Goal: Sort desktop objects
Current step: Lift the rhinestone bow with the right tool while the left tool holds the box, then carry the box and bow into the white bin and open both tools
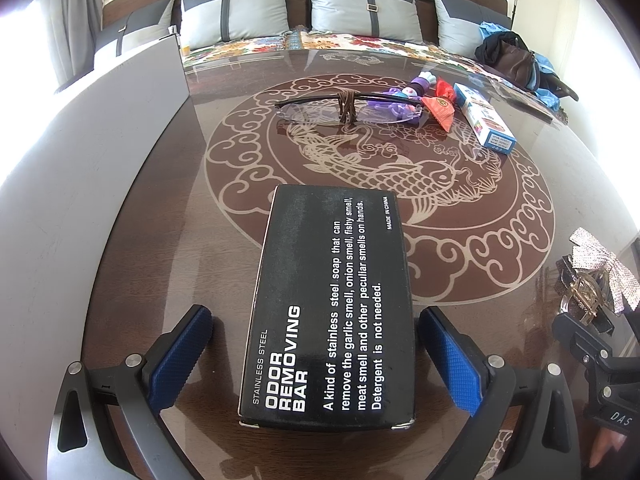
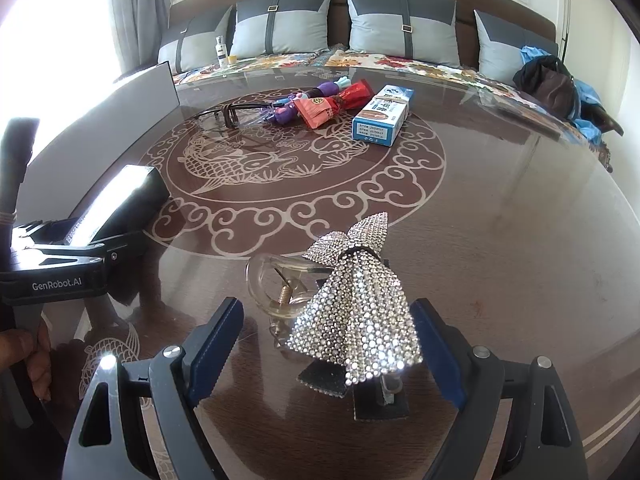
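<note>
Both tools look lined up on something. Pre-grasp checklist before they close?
1. Left tool open around the black box: ok, a finger on each side with gaps showing.
2. Box square between the fingers: ok, its long axis runs along them.
3. Right tool open around the rhinestone bow clip: ok, neither pad touches it.
4. Clip centred: not ok, it sits toward the right finger.
5. Tools apart from each other: ok, the left one shows well off to the side in the right wrist view.
6. Sorting destination: cannot tell, only the grey board stands beside the box.
</note>
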Demonstrator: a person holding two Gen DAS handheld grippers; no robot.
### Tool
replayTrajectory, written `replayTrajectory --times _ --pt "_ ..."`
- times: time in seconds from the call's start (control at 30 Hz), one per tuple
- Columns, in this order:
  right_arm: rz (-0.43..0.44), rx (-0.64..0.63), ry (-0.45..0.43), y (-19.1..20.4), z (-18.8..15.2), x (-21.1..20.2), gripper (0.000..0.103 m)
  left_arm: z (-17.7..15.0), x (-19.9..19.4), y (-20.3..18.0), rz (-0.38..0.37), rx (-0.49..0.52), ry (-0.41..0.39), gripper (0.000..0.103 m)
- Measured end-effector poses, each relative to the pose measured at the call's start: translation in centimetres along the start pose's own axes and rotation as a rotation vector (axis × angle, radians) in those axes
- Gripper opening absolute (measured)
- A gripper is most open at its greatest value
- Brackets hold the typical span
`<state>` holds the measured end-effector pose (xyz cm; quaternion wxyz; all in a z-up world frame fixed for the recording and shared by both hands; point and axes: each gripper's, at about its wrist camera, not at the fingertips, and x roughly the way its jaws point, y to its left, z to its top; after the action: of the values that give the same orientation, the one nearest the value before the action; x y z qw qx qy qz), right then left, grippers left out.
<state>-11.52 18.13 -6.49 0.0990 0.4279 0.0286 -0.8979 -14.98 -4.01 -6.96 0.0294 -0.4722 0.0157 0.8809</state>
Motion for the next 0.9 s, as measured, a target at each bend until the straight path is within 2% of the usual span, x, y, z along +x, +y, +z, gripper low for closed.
replayTrajectory --times 0.07,0.17,0.23,0.37,0.4,0.43,0.47,0.6,0.67,0.77,0.9 --pt "0.039 0.029 -0.008 -0.7 0.0 -0.2 0.085 0.1 -0.7 -0.1 -0.021 0.037 -0.026 0.06" --pt "0.131 0.126 0.002 -2.6 0.3 -0.7 0.085 -0.1 -1.1 0.6 -0.066 0.008 -0.016 0.058" --pt "0.154 0.166 0.016 -3.3 0.6 -0.7 0.085 -0.6 -1.5 1.0 -0.085 -0.026 -0.019 0.058" --pt "0.093 0.047 0.024 -1.3 1.7 -0.5 0.085 -1.2 -2.3 1.0 -0.117 -0.062 -0.011 0.058" --pt "0.078 0.018 0.036 -0.8 1.8 -0.2 0.083 -1.3 -2.6 1.0 -0.122 -0.063 -0.014 0.058" --pt "0.072 0.007 0.047 -0.5 1.8 0.1 0.062 -1.3 -3.1 0.9 -0.127 -0.061 -0.023 0.058" --pt "0.063 0.014 0.058 -0.5 1.8 0.2 0.049 -1.4 -3.7 1.0 -0.133 -0.059 -0.036 0.058" --pt "0.052 0.108 0.012 -1.7 1.8 -1.8 0.048 -1.1 -6.9 2.1 -0.178 -0.086 -0.098 0.058" --pt "0.088 0.135 -0.014 -1.5 2.5 -3.4 0.048 -0.6 -8.8 3.3 -0.213 -0.119 -0.127 0.058" --pt "0.15 0.097 -0.055 1.6 4.8 -5.7 0.048 0.4 -12.4 6.5 -0.237 -0.161 -0.184 0.058" --pt "0.291 -0.01 -0.116 9.8 8.6 -8.5 0.048 1.5 -16.7 12.6 -0.163 -0.18 -0.247 0.058"
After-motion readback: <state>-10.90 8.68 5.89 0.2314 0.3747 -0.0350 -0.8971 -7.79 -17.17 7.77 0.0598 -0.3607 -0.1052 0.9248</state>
